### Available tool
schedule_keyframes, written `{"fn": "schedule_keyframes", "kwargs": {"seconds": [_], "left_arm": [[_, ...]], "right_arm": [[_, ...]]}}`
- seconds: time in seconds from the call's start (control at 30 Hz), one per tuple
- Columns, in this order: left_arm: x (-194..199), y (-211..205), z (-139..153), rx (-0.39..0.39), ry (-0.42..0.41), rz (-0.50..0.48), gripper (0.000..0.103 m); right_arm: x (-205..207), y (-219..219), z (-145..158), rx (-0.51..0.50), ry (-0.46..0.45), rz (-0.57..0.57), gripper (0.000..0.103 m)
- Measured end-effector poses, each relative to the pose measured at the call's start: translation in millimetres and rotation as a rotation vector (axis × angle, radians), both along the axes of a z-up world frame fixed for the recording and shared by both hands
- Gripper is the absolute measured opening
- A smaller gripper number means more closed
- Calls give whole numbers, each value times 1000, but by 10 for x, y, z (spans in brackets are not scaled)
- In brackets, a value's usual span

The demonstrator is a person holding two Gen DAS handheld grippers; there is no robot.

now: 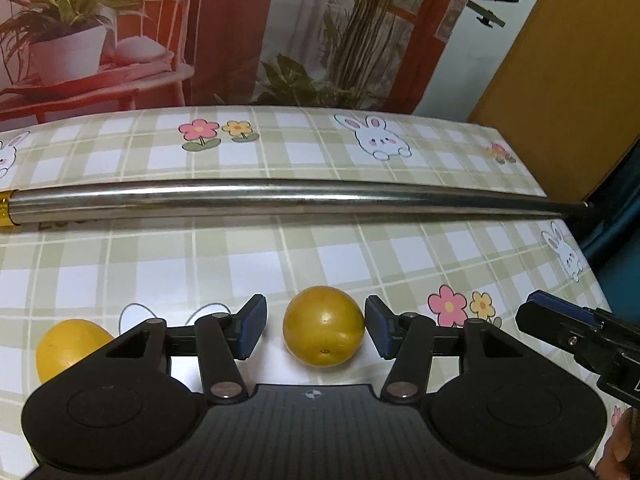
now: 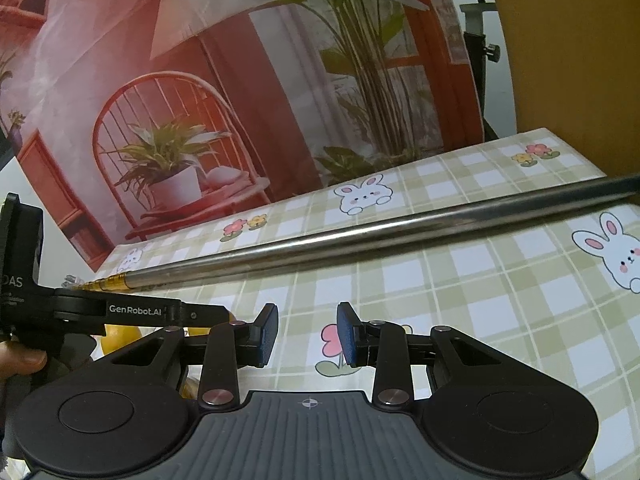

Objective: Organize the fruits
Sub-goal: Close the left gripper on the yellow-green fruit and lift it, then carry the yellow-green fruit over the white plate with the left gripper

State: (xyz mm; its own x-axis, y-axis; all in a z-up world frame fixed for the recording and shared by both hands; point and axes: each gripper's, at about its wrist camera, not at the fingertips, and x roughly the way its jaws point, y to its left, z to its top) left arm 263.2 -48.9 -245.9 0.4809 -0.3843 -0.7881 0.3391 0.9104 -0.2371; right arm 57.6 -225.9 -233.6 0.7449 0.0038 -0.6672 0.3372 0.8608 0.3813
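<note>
We note the round fruit [image 1: 323,326] lying on the near table [image 1: 240,256], between the spread fingers of our left gripper [image 1: 316,328]; right pad touching. Skin looks smooth, firm, slippery: we judge a grip across its widest middle. Right gripper [image 2: 307,336] is parted, holding nothing.

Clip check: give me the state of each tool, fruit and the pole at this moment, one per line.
Left tool: open, fingers either side of the darker fruit, not yet closed.
Right tool: open, nothing between its fingers.
Darker fruit: resting on the table.
Yellow fruit: on the table, partly hidden.
Metal pole: lying flat across the table.
</note>
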Motion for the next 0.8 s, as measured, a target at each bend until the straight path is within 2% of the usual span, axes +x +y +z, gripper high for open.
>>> {"fn": "schedule_keyframes", "kwargs": {"seconds": [0.07,0.1,0.3,0.43,0.53,0.8], "left_arm": [[-11,-25,-34,16,8,-3,53],[-12,-19,-44,19,12,-4,48],[-20,27,-77,1,22,14,48],[-72,17,-59,28,9,13,48],[-134,45,-3,28,-13,9,48],[-391,274,310,-43,-55,-8,48]], "right_arm": [[-6,2,-6,5,1,-2,31],[-6,5,-6,8,1,-2,31],[-28,-7,-8,16,1,-6,31],[-48,4,-13,23,4,-9,31],[-65,9,-12,31,4,-11,31],[-126,48,22,49,-3,-16,31]]}}
